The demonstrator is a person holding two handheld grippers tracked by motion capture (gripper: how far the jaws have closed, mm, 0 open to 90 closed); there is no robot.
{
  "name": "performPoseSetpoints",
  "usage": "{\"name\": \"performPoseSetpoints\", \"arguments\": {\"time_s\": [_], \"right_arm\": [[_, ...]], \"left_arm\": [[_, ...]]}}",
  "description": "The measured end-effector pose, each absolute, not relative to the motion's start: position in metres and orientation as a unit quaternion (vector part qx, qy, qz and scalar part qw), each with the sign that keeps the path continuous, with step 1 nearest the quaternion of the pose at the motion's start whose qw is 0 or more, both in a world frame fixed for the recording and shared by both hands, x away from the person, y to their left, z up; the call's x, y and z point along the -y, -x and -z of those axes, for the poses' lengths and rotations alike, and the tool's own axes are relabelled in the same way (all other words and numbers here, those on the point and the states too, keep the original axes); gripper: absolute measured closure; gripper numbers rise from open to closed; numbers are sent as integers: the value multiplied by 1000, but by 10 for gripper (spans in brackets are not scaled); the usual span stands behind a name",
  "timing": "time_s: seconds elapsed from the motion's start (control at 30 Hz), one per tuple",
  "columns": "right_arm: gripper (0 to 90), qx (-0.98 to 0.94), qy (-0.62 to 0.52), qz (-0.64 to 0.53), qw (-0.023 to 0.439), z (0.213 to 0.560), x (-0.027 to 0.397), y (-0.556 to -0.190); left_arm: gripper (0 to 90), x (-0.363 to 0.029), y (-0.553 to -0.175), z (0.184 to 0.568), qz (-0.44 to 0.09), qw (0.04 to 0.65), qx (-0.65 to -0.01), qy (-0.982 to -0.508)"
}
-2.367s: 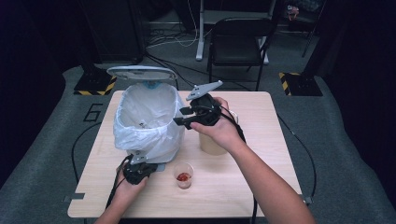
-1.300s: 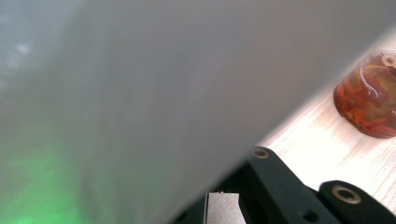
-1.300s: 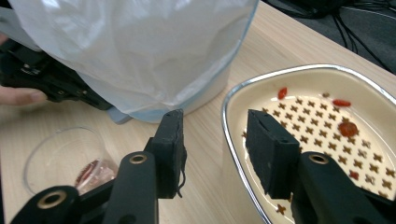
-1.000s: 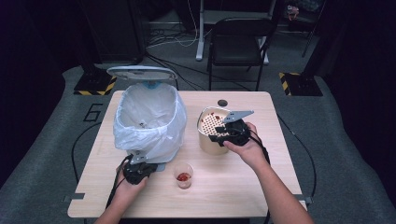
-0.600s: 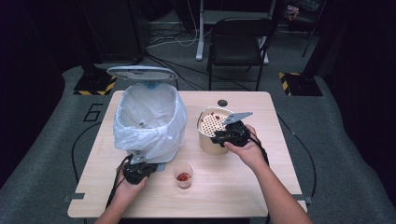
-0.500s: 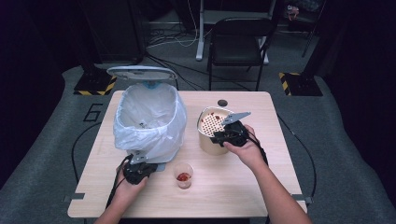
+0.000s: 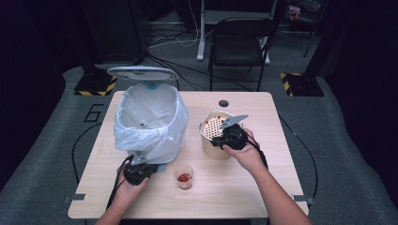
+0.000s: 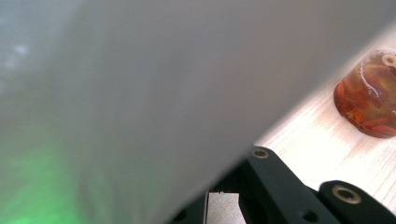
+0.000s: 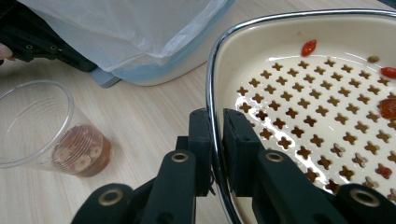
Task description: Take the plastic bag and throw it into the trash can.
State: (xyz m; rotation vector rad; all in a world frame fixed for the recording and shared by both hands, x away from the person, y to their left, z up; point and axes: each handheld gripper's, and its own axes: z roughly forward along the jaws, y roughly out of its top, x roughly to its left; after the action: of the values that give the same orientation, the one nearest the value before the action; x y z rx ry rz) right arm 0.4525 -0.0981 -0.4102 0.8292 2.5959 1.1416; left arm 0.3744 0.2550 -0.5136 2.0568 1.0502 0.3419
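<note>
Strainer pot (image 9: 327,116) rim pinched by right hand-held gripper (image 9: 215,135).

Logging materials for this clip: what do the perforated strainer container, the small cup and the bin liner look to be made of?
Strainer container: glossy cream plastic or ceramic, can't tell which, with a shiny metal-looking rim; the right gripper pinches that rim.
Cup: clear thin plastic, see-through to the reddish contents.
Bin liner: translucent white plastic film, wrinkled and draped over the bin.

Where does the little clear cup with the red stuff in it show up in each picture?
High view: the cup stands at bottom centre on the table.
Left gripper view: right edge, upper half.
Right gripper view: left side.
Shared landmark: the white bin bag beside it.
</note>
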Motion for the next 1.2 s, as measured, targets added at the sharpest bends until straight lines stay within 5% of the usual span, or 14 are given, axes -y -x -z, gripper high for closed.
{"name": "performPoseSetpoints", "arguments": {"time_s": [0.53,0.87,1.2], "right_arm": [[804,-868,-290,-394,85,412,108,-425],[435,-855,-264,-435,103,395,94,-400],[306,-862,-216,-452,82,399,63,-378]], "left_arm": [[900,-254,-374,514,-134,393,-420,-807],[900,-255,-374,513,-136,390,-414,-811],[900,-255,-374,514,-135,393,-414,-810]]}}
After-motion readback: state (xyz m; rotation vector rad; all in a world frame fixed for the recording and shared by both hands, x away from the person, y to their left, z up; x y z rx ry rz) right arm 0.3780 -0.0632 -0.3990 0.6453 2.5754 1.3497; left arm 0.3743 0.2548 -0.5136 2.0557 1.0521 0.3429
